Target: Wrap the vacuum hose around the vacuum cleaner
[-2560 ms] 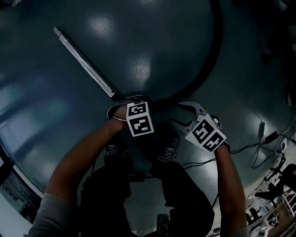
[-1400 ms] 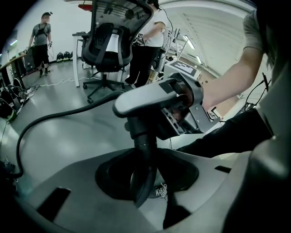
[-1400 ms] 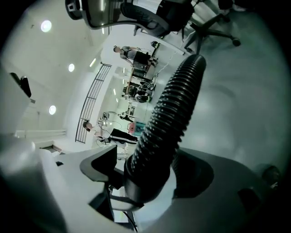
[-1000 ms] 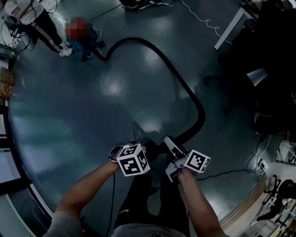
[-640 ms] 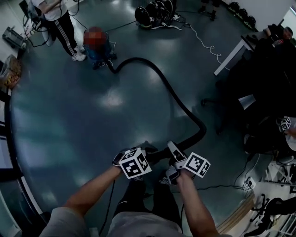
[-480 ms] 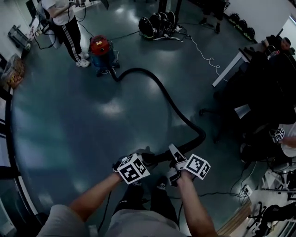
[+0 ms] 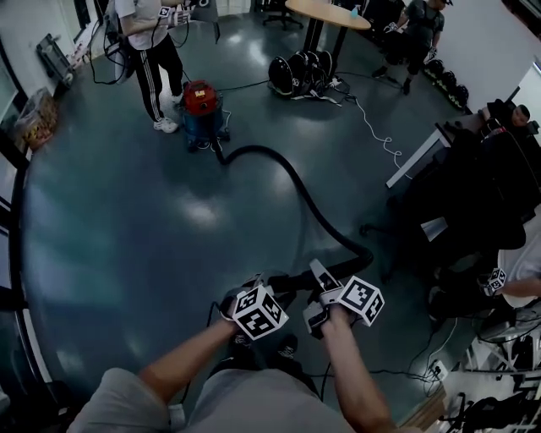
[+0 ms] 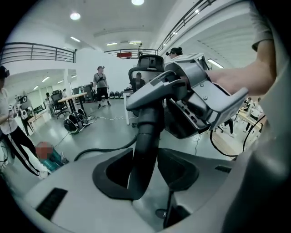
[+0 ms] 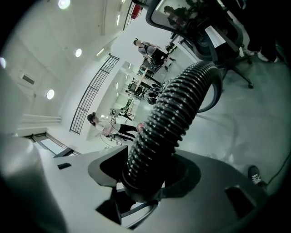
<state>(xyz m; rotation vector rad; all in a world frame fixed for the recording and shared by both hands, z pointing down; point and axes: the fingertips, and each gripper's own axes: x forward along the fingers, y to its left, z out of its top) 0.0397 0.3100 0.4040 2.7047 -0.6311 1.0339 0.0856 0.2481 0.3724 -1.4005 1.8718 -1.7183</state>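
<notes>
The vacuum cleaner [image 7: 200, 106], red on top with a blue drum, stands far off on the floor. Its black ribbed hose [image 7: 296, 190] snakes from it across the floor to my hands. My left gripper [image 7: 245, 287] is shut on the smooth black tube at the hose's end [image 8: 146, 132]; its jaws have just eased open slightly with the tube still between them. My right gripper [image 7: 321, 275] is shut on the ribbed hose [image 9: 175, 116] just beside it. In the left gripper view the right gripper [image 8: 200, 98] shows close ahead, around the same tube.
A person [image 7: 152, 38] stands next to the vacuum. Black helmets [image 7: 300, 72] and a round table [image 7: 328, 13] lie beyond it, with a white cable [image 7: 372, 118] on the floor. A desk [image 7: 423, 152] and dark chairs [image 7: 482, 194] crowd the right side.
Both grippers have come up off the floor with the hose end in them. The head view has tilted up, bringing the vacuum, the person and the far room into sight.
</notes>
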